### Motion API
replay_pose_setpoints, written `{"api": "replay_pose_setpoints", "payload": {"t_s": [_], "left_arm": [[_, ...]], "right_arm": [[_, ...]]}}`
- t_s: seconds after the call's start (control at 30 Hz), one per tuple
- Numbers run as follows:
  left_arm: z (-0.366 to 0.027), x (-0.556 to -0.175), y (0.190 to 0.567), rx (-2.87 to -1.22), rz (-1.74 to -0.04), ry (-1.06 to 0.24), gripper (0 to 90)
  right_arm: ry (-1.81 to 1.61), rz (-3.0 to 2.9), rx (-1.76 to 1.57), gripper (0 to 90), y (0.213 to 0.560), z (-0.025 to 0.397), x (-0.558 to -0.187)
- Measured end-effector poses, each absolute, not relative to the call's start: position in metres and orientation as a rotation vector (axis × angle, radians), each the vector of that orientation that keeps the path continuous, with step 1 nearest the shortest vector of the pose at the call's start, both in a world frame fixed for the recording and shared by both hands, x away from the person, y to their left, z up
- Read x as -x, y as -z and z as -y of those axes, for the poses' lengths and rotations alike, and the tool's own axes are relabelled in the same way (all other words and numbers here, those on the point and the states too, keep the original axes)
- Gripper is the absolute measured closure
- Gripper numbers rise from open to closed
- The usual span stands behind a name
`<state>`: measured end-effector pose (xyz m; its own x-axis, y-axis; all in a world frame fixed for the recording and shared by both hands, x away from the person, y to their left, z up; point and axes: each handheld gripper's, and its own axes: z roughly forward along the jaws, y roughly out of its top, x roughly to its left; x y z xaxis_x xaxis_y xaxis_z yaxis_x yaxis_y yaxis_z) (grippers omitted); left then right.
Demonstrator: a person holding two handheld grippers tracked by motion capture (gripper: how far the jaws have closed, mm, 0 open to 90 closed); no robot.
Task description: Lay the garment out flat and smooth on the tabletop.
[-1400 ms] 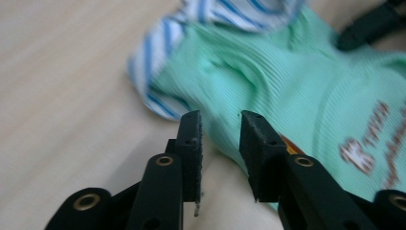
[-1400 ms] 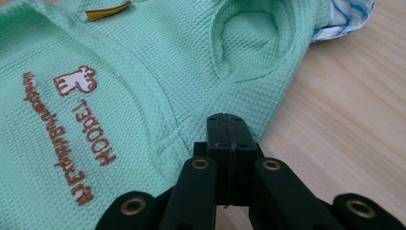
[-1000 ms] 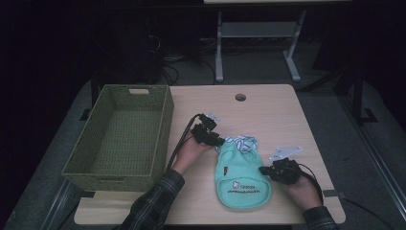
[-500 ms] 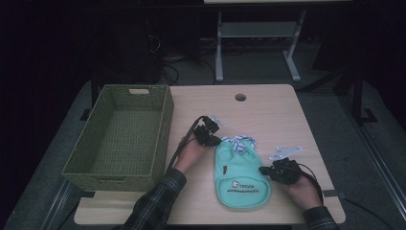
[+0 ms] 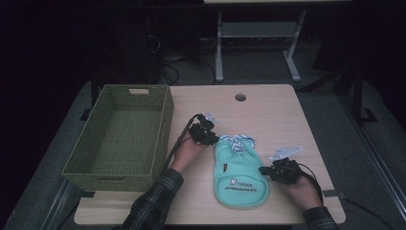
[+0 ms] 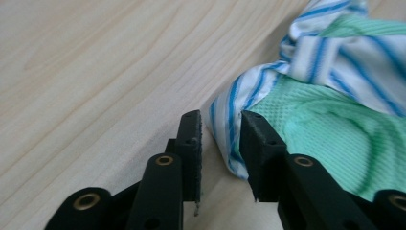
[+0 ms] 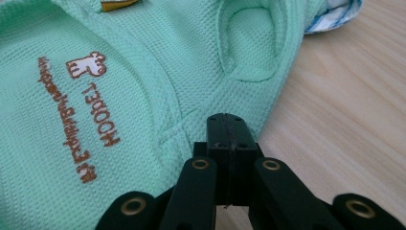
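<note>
High view. A small mint-green garment [image 5: 241,172] lay flat on the table [image 5: 277,115], near its front edge, with a blue-and-white striped collar [image 5: 238,142] at the far end and brown lettering near the hem. A woven basket [image 5: 124,139], with nothing in it, stood on the table's left part, beside the garment but not touching it. A small pale item [image 5: 285,152] lay just right of the garment; its nature could not be told.

Left gripper view. The left gripper [image 6: 221,139] sat at the garment's collar corner with its jaws a narrow gap apart. The striped edge [image 6: 225,134] lay in or just behind that gap; the jaws had not closed on it.

Right gripper view. The right gripper [image 7: 226,132] had its jaws pressed together at the garment's right edge, below a sleeve opening [image 7: 249,40]. Whether a fold of cloth was pinched between them, or the closed tips merely rested on the fabric, could not be told.

Interpretation. The step in hand appeared to be securing the garment at two points, collar and side, before folding or lifting it, possibly toward the basket. The next move would call for the left jaws to close fully on the striped edge, and for both grippers to rise together so that the thin cloth did not slip or bunch.
</note>
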<state>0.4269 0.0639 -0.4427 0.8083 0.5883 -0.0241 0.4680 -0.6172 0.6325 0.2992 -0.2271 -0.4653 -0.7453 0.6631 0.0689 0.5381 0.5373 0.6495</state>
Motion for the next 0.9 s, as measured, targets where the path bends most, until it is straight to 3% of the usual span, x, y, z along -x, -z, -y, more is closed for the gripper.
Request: {"api": "replay_pose_setpoints", "payload": {"t_s": [0.23, 0.53, 0.9], "left_arm": [[-0.071, -0.412, 0.435, -2.319, -0.754, -0.216, 65.8], [-0.072, -0.408, 0.435, -2.299, -0.737, -0.199, 53.7], [-0.072, -0.411, 0.436, -2.286, -0.726, -0.188, 49.5]], "right_arm": [[-1.017, -2.599, -1.037, 83.1, 0.464, 0.227, -0.3], [-1.084, -2.537, -1.035, 66.7, 0.448, 0.233, -0.312], [-1.119, -2.506, -1.023, 63.4, 0.435, 0.23, -0.341]]}}
